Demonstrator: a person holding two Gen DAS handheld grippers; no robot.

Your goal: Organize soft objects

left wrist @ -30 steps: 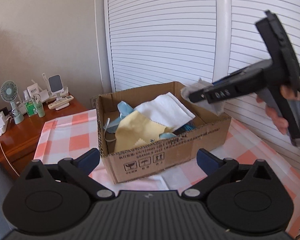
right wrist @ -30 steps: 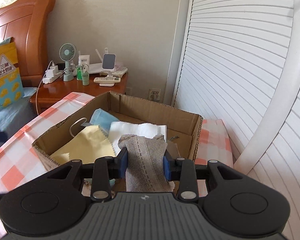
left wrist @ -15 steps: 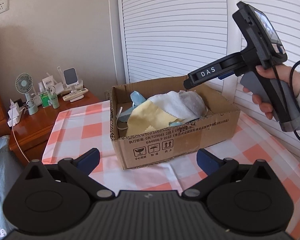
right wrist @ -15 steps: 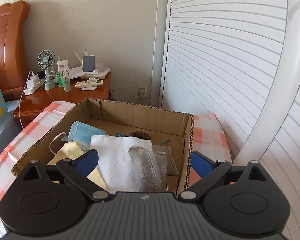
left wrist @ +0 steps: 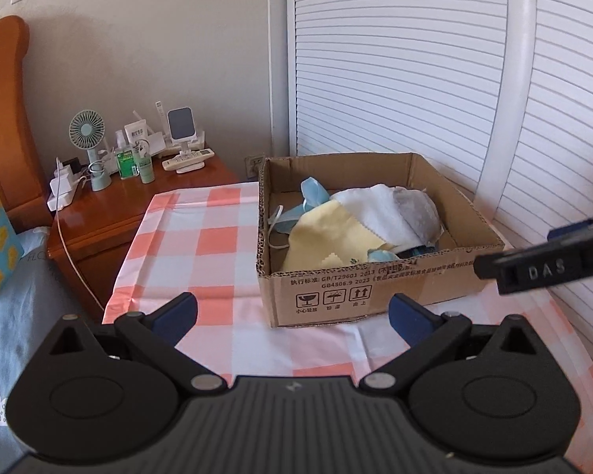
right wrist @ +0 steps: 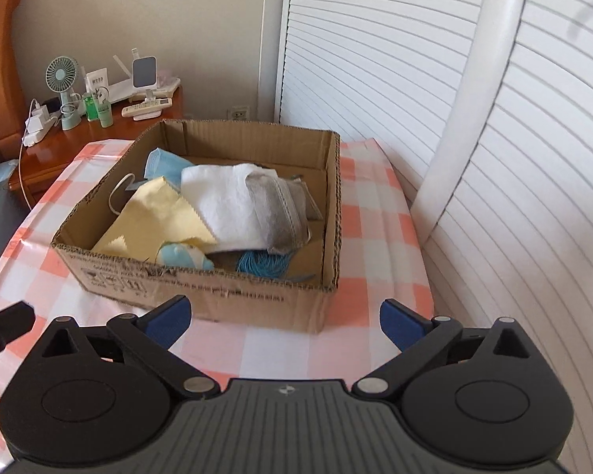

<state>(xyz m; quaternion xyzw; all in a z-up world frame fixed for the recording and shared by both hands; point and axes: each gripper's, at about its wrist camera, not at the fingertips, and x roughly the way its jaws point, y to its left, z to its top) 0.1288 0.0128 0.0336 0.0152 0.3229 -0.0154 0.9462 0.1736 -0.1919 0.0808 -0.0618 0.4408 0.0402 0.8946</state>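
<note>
- Slatted white shutter doors (right wrist: 375, 79) back a table under a glossy orange-and-white checked cloth (right wrist: 375, 245), with a corrugated cardboard box (right wrist: 201, 296) standing on it.
- Inside the box, a grey woven cloth (right wrist: 280, 213) with a stitched edge lies folded on top of a fluffy white towel (right wrist: 225, 201), toward the right wall.
- To the left of those lies a smooth pale-yellow cloth (right wrist: 158, 221) with a zigzag edge; a pleated blue face mask (right wrist: 162, 166) sits at the far left corner, and a coil of blue cord (right wrist: 263, 264) rests near the front wall.
- The right gripper (right wrist: 282, 320) hangs on the near side of the box, its jaws having just been opening; they stand spread wide with nothing between the blue pads.
- The left gripper (left wrist: 292, 316) is likewise spread and empty, near the box front.
- At far left, a polished wooden nightstand (left wrist: 138, 213) carries a small round fan (left wrist: 87, 134) and bottles.
</note>
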